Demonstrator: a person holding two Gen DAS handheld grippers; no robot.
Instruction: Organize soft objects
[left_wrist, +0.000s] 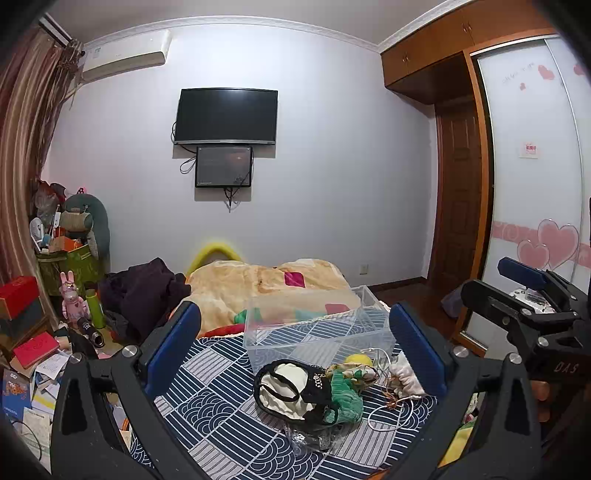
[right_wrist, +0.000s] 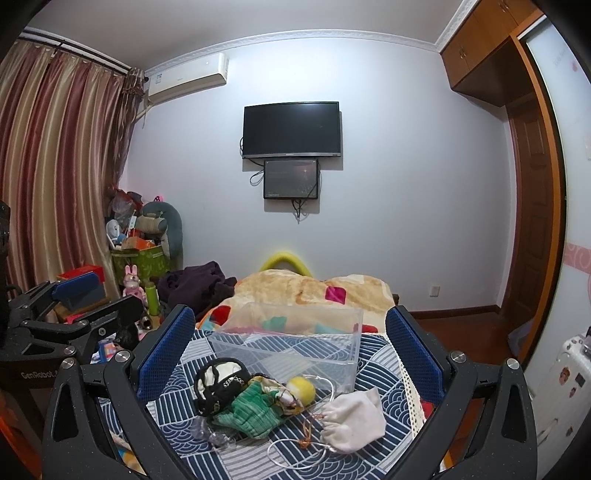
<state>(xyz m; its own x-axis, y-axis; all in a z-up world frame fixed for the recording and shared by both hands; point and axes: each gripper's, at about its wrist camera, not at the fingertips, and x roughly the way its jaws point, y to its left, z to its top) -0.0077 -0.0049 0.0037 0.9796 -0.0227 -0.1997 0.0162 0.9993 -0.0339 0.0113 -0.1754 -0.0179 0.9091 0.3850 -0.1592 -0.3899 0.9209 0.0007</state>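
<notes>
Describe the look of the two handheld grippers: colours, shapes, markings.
Both are matte black plastic frames with triangular cut-outs and silver round bolts at the joints. Each finger carries a flat rectangular blue pad with a fine textured surface. The left gripper appears side-on in the right camera with white "GenRobot" lettering; the right gripper shows partial pale letters in the left camera. No cables or sleeves are visible.

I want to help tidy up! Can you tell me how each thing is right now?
clear box: open, looks empty
white pouch: on the bed, outside the box
yellow ball: beside the box
green cloth: crumpled in the pile
left gripper: open
right gripper: open
TV: off
</notes>
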